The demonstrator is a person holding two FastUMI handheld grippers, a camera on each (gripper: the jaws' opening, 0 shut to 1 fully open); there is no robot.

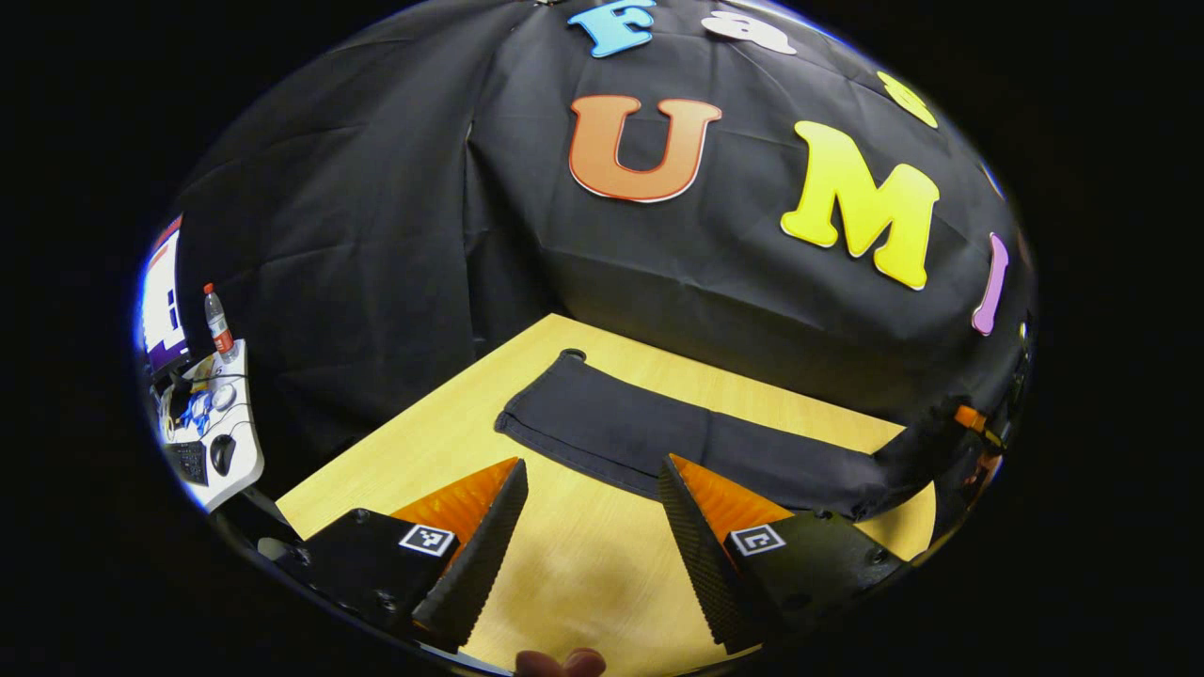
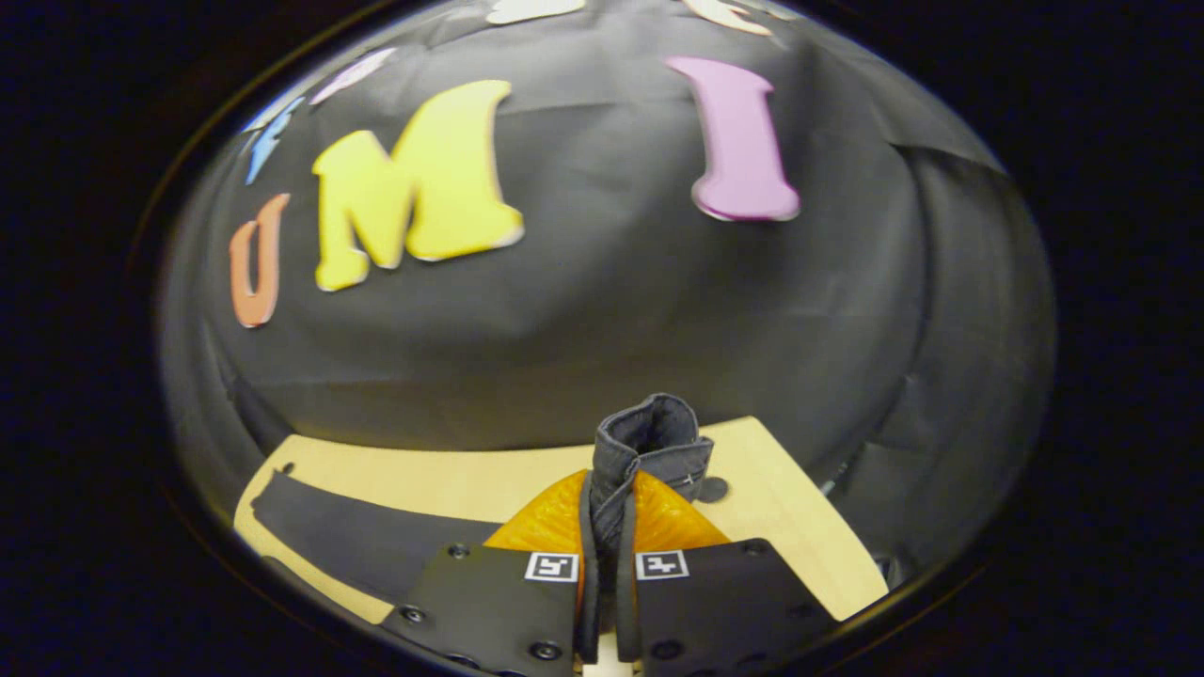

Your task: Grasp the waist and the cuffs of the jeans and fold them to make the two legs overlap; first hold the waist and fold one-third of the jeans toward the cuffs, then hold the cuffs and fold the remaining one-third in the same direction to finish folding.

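Dark jeans (image 1: 658, 437) lie as a long narrow strip across the wooden table (image 1: 583, 564), cuff end (image 1: 531, 414) to the left. My left gripper (image 1: 593, 463) hovers open just short of the strip's near edge, with nothing between its fingers. At the far right the other gripper (image 1: 971, 420) lifts the strip's end off the table. In the right gripper view, my right gripper (image 2: 607, 494) is shut on the bunched waist (image 2: 651, 432), which sticks up above the fingers. The legs (image 2: 348, 536) trail away to the left on the table (image 2: 781, 527).
A side desk (image 1: 240, 461) at the far left carries a screen (image 1: 162, 306), a bottle (image 1: 218, 324), a keyboard and a mouse. Black cloth walls the table's far sides. A person's fingertip (image 1: 562, 663) shows at the bottom edge.
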